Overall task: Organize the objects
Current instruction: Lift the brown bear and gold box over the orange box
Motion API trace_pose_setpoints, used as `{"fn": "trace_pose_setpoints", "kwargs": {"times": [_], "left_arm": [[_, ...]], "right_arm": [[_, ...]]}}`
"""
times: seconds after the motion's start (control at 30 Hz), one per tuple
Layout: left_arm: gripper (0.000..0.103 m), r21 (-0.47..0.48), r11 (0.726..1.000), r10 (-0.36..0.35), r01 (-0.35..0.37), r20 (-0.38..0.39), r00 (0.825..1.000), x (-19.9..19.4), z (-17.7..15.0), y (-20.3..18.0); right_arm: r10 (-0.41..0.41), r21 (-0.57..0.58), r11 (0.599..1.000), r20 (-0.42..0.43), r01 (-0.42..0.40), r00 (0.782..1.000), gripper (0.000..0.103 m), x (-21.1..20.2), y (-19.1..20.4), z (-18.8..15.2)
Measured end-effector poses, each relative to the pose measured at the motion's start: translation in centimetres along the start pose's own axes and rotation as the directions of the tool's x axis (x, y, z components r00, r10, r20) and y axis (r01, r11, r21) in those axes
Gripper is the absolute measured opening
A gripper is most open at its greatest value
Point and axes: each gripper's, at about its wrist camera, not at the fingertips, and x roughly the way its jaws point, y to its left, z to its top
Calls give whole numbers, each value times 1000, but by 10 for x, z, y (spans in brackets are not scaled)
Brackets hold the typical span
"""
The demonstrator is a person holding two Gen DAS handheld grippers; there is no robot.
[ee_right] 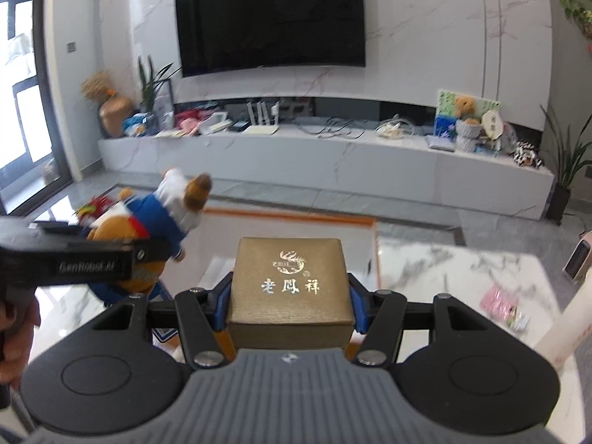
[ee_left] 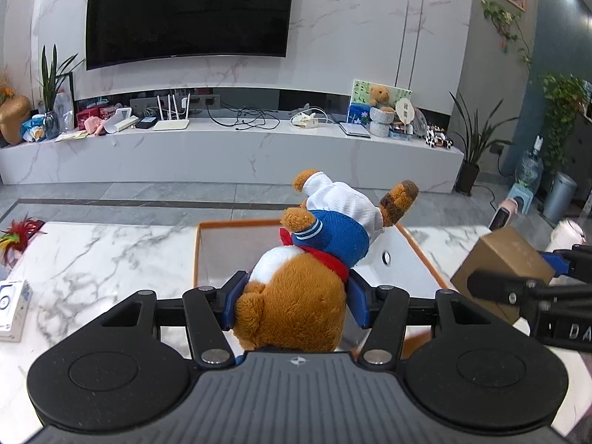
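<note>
The left claw [ee_left: 292, 301] is closed on the bear [ee_left: 307, 259], its blue pads squeezing the plush head so the body and legs hang out toward the far side, above the near edge of the tray [ee_left: 418, 248] on the counter [ee_left: 96, 255]. The bear looks light and soft; it gives under the pads, so the round head is a fair hold, though the limbs may flop. The right claw [ee_right: 288, 305] clamps the box [ee_right: 290, 285] by its two flat sides, over the same tray. The box seems stiff, light and a little slick, so a square grip on its sides suits it
</note>
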Motion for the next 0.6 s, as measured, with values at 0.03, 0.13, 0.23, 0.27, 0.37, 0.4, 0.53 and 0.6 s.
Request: {"fn": "trace_pose_setpoints", "kwargs": {"times": [0.03,0.13,0.23,0.27,0.37,0.4,0.53,0.6], "left_arm": [[65,-8,1000,-1,1,-1,1000,7,2,2],[65,-21,1000,5,-5,-10,1000,31,9,8],[65,-24,999,21,-22,-19,1000,54,14,10],[65,-33,999,22,-23,-18,1000,62,15,11],[65,-51,998,24,-26,-36,999,82,13,15],[65,-53,998,25,-28,-48,999,88,12,16],[65,-68,997,31,-38,-99,995,109,8,17],[65,-56,997,41,-49,-129,991,116,5,14]], "right_arm": [[1,6,1000,2,-1,1000,61,8,-3,5],[3,10,1000,-7,-3,1000,61,36,-7,18],[-5,11,1000,-35,6,999,61,68,-12,20],[0,20,1000,-55,1,999,61,78,-14,19],[17,27,1000,-101,-14,995,61,106,-16,16],[22,22,1000,-121,-19,992,61,115,-17,14],[31,8,1000,-188,-30,982,61,144,-15,6],[30,2,1000,-222,-31,975,61,155,-14,-1]]}}
